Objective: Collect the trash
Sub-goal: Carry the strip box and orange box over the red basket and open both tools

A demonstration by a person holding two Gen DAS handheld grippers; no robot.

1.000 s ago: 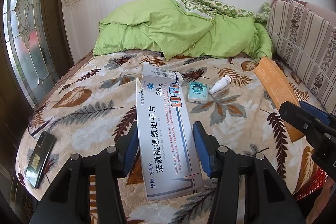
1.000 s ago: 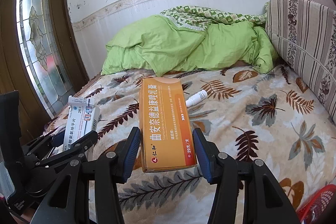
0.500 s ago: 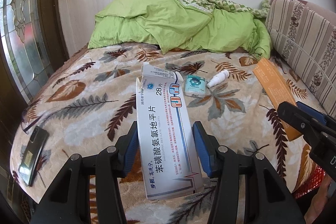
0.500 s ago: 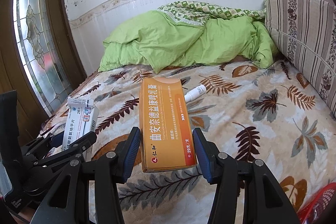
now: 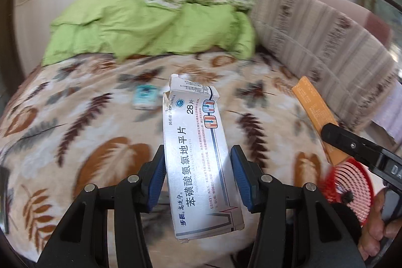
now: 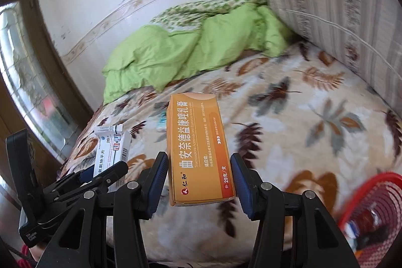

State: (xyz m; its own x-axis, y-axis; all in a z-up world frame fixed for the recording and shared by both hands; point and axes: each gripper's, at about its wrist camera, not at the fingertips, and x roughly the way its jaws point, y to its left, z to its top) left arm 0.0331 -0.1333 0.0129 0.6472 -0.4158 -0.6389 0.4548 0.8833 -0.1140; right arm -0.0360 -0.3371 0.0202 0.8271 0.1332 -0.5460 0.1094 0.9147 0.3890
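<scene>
A: What do the jaws hold?

B: The left gripper (image 5: 197, 176) has its jaws closed on a white medicine box (image 5: 198, 155), torn at its far end, marked "28片". The right gripper (image 6: 199, 176) clamps an orange box (image 6: 198, 150) reading "仁和" and "29克/支".

A: And where are they?

B: Both are lifted above the leaf-patterned bed (image 6: 289, 132), near a red basket (image 6: 371, 202).

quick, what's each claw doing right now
Left claw: closed on the white medicine box.
Right claw: closed on the orange medicine box.
</scene>
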